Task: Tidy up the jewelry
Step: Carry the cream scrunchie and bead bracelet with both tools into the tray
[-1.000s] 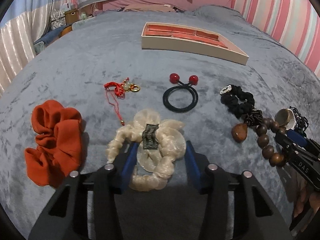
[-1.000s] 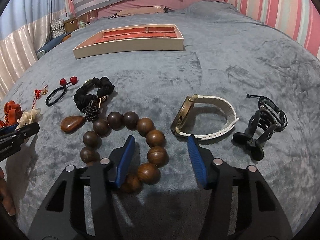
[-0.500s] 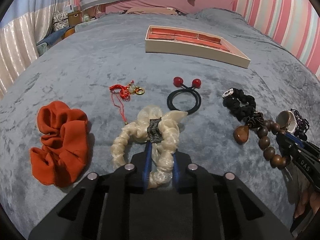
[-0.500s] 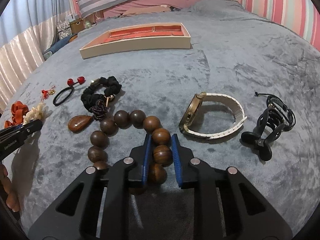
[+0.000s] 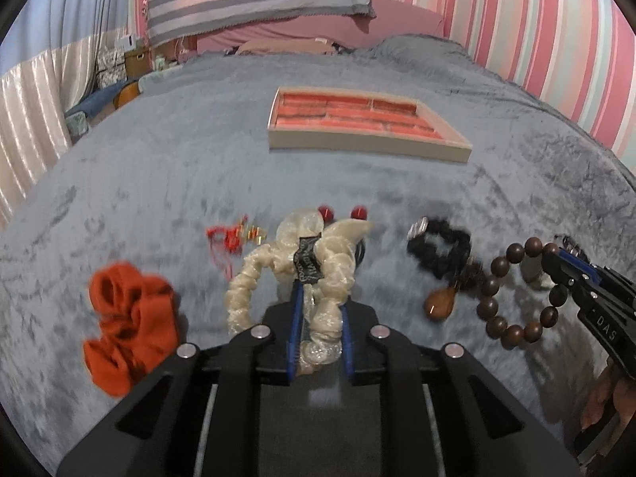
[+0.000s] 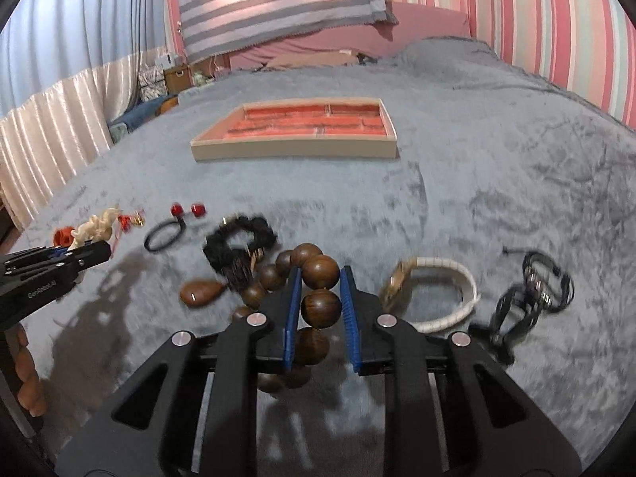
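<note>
Where the left wrist view looked along its own fingers, the left gripper had its blue-padded jaws clenched on the cream organza scrunchie, which hung raised off the grey velvet bedspread with its dark fabric label facing the camera. An orange scrunchie lay to the left on the bedspread, and a red knotted charm with gold beads lay beyond it, blurred. Two red beads of a hair tie showed just behind the cream scrunchie. A black scrunchie lay to the right, with a brown teardrop pendant near it. Further right, the wooden bead bracelet hung from the right gripper, clear of the cloth. A divided jewelry tray with red lining sat well beyond all items, toward the pillows. Turning to the right wrist view, the right gripper had its jaws closed on the wooden bead bracelet, one large bead pinched between the pads and the remaining beads hanging above and below. The brown teardrop pendant and black scrunchie lay to the left, with the black hair tie beyond. A white-strapped wristwatch lay just right of the fingers, and a black hair claw with a black corded bracelet lay further right, blurred. The left gripper appeared at the left edge holding the cream scrunchie. The jewelry tray sat ahead.
</note>
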